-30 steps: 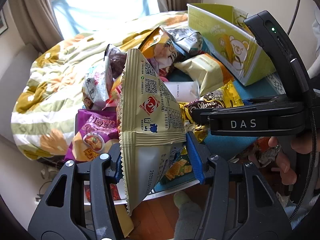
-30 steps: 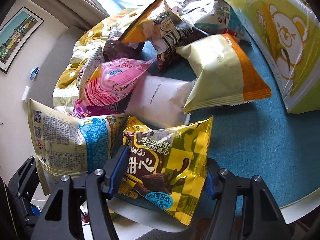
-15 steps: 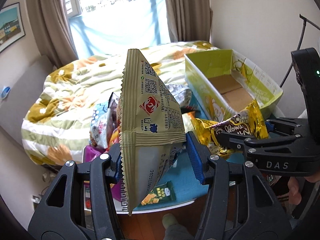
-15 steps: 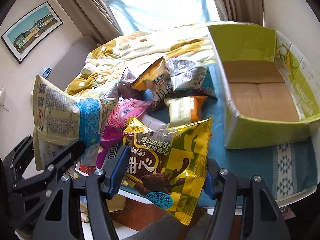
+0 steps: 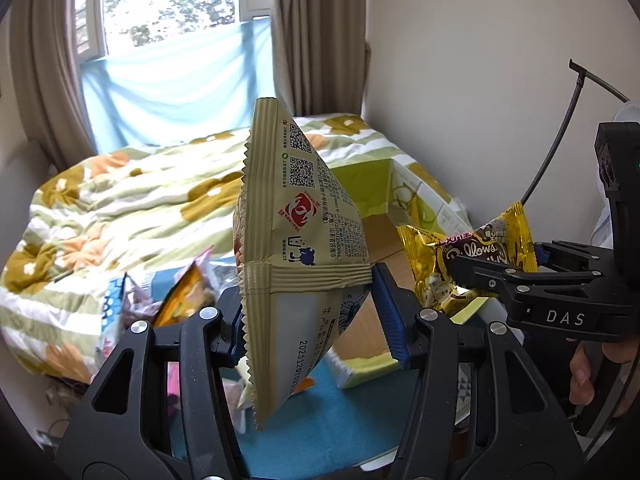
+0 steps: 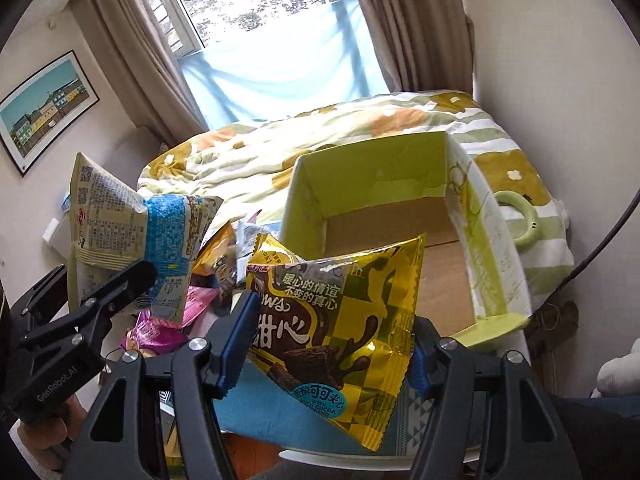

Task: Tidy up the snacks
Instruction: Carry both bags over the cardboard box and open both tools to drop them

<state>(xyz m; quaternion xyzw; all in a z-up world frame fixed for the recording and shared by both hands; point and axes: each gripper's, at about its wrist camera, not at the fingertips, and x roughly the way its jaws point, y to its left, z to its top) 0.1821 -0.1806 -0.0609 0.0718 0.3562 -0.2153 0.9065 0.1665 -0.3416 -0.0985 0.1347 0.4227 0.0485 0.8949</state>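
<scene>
My left gripper [image 5: 312, 312] is shut on a tall beige snack bag [image 5: 296, 240], held upright above the table; the same bag [image 6: 120, 236] shows at the left of the right wrist view. My right gripper [image 6: 332, 344] is shut on a gold and brown cocoa snack bag [image 6: 340, 320], which also appears at the right of the left wrist view as the gold bag [image 5: 468, 256]. Both bags hang in the air near the open green cardboard box [image 6: 492, 240], whose brown floor is bare. The box rim [image 5: 368, 176] shows behind the beige bag.
Several other snack packets [image 6: 216, 256] lie piled on the blue tablecloth [image 5: 320, 432] left of the box. A bed with a flowered quilt [image 5: 120, 200] lies behind, below a curtained window. A person's hand [image 5: 588, 364] holds the right gripper's handle.
Both grippers have risen with their bags and swung toward the green box, whose inside has come into view. The snack pile has dropped lower and further off.
</scene>
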